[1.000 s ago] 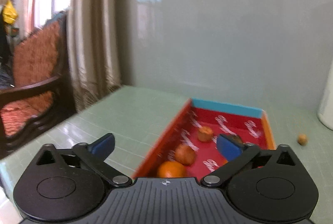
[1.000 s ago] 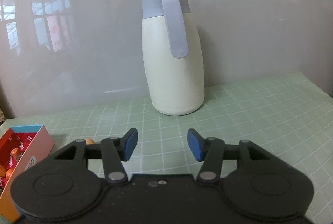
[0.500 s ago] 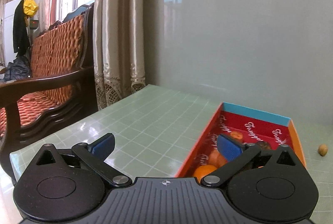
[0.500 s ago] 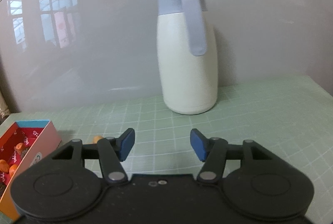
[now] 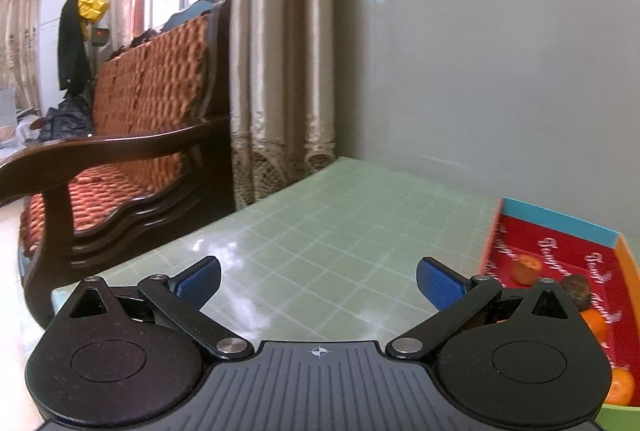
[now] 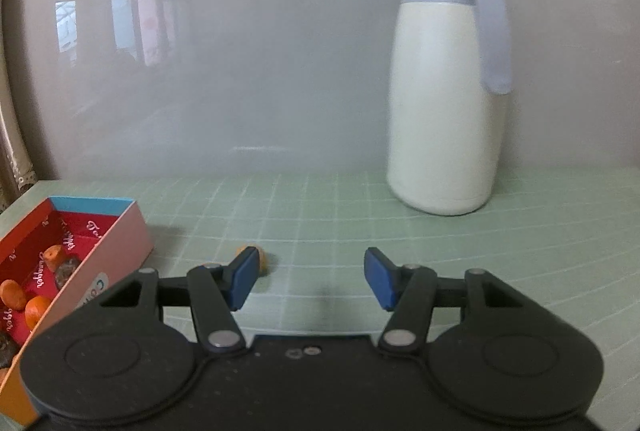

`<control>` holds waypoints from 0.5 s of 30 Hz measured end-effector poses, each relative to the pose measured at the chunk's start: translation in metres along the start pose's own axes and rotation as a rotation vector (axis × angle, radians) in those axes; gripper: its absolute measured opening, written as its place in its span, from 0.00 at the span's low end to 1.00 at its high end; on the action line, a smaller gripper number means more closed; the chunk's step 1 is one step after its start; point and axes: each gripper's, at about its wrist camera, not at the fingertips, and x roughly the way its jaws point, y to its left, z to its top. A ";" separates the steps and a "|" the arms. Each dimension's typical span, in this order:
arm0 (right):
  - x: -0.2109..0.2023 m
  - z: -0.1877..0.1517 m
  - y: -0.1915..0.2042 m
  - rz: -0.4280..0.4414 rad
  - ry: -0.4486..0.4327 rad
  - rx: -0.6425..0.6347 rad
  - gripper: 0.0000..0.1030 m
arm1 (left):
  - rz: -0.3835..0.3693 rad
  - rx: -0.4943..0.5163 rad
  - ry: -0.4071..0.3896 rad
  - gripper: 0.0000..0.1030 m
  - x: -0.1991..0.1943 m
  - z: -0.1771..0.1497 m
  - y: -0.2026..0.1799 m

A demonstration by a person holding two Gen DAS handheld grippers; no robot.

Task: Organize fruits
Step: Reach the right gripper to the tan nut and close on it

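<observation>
A: On the bench (image 6: pixel 360 199), left side of the right wrist view, we've got the red-lined box (image 6: pixel 116 243) with the fruits in it: orange ones (image 6: pixel 12 293) and a couple of dark ones (image 6: pixel 66 271).

B: Same box in the left wrist view, far right edge (image 5: pixel 560 227), blue end wall, orange side. We count a small brown-orange fruit (image 5: pixel 527 269), a dark one (image 5: pixel 576 291) and orange pieces partly hidden behind the gripper body.

A: One loose small orange fruit (image 6: pixel 262 258) sits on the bench outside the box, near its pink outer wall, apart from it. It's right behind the tip of one blue pad (image 6: pixel 240 281) of the right gripper (image 6: pixel 310 279); touching or not, we can't tell.

B: Right jaws stand partly apart, nothing between them. They were just opening a little, and there's only bare bench in the gap.

A: Left gripper (image 5: pixel 318 281): jaws spread wide, empty, over bare green grid bench.

B: Further out: white jug (image 6: pixel 440 103) with a blue-grey lid and handle, upright by the wall, well right of the box. Left view has a wooden armchair (image 5: pixel 132 135) with an orange cushion, and curtains (image 5: pixel 280 51).
</observation>
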 end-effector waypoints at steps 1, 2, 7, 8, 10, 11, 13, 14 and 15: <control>0.003 0.000 0.004 0.002 0.001 -0.005 0.55 | 0.007 -0.003 0.003 1.00 0.002 0.000 0.004; 0.006 0.000 0.007 0.004 0.002 -0.009 0.55 | 0.016 -0.005 0.004 1.00 0.005 0.000 0.009; 0.019 0.001 0.026 0.013 0.014 -0.043 0.52 | 0.062 -0.019 0.008 1.00 0.013 0.000 0.030; 0.023 0.001 0.029 0.016 0.018 -0.050 0.52 | 0.071 -0.024 0.012 1.00 0.015 0.000 0.034; 0.031 -0.001 0.037 0.018 0.031 -0.062 0.49 | 0.085 -0.031 0.018 1.00 0.018 -0.001 0.042; 0.035 -0.002 0.039 0.019 0.038 -0.065 0.47 | 0.093 -0.035 0.020 1.00 0.020 -0.001 0.045; 0.042 -0.003 0.043 0.021 0.056 -0.065 0.44 | 0.101 -0.043 0.025 1.00 0.022 -0.001 0.052; 0.045 -0.004 0.044 0.023 0.061 -0.064 0.43 | 0.107 -0.046 0.023 1.00 0.023 -0.001 0.054; 0.047 -0.004 0.045 0.024 0.065 -0.066 0.43 | 0.110 -0.046 0.023 1.00 0.024 -0.001 0.055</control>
